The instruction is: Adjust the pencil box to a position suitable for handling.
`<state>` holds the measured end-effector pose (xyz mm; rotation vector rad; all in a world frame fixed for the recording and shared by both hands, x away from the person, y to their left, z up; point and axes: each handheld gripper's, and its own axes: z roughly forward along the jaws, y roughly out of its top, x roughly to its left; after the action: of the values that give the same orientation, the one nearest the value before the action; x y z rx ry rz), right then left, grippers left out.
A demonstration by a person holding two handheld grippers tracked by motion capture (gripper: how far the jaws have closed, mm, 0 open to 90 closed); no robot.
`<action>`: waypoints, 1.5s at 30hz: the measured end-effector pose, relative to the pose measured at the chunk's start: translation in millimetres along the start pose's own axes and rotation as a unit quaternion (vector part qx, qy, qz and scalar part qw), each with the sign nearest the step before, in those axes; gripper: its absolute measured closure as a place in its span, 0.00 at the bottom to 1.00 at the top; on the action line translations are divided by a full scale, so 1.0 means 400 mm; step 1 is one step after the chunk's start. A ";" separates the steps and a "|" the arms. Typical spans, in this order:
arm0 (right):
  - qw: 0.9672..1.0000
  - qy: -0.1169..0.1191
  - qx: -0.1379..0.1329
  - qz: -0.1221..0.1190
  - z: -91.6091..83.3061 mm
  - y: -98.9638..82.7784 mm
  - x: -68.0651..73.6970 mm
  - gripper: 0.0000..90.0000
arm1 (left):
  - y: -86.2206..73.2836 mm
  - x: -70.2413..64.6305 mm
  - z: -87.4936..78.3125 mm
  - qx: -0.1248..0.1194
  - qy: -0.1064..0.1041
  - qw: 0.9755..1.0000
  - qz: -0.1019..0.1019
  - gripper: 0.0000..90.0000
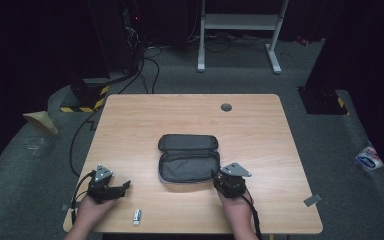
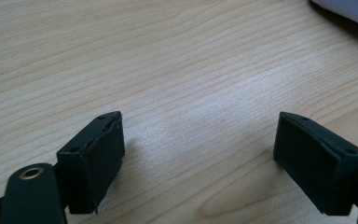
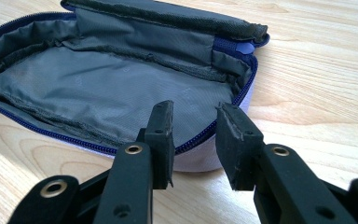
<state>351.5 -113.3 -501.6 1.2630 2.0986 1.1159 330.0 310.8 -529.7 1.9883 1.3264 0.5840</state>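
Observation:
A grey zip pouch (image 1: 188,157) lies open in the middle of the wooden table (image 1: 260,130), its lid folded back. The right gripper view looks into its grey lining (image 3: 121,88), edged by a blue zipper. My right gripper (image 1: 216,178) rests at the pouch's near right corner. Its jaws (image 3: 193,126) stand a narrow gap apart just before the rim, open, with nothing pressed between them. My left gripper (image 1: 125,187) lies at the table's front left, pointing right. Its jaws (image 2: 200,135) are wide open over bare wood.
A small white stick-shaped object (image 1: 137,216) lies near the front edge between my hands. A round cable hole (image 1: 226,107) sits at the table's back. A pale edge (image 2: 349,11) crosses the left gripper view's top right corner. A white desk frame (image 1: 240,22) stands on the floor beyond.

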 end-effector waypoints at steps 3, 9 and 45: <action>1.000 0.001 0.000 -0.003 0.006 0.002 0.002 0.74 | 0.000 0.000 0.000 0.000 0.000 1.000 0.000 0.19; 1.000 0.002 0.000 -0.004 0.011 0.004 0.006 0.74 | 0.000 0.000 0.000 0.000 0.000 1.000 0.000 0.19; 1.000 -0.002 -0.013 0.008 -0.024 0.017 -0.046 0.74 | 0.098 -0.144 -0.027 -0.052 -0.097 0.991 0.074 0.49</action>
<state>357.0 -131.5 -491.1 1.2717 2.0675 1.1418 325.0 250.6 -493.7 2.0133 1.0187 0.5018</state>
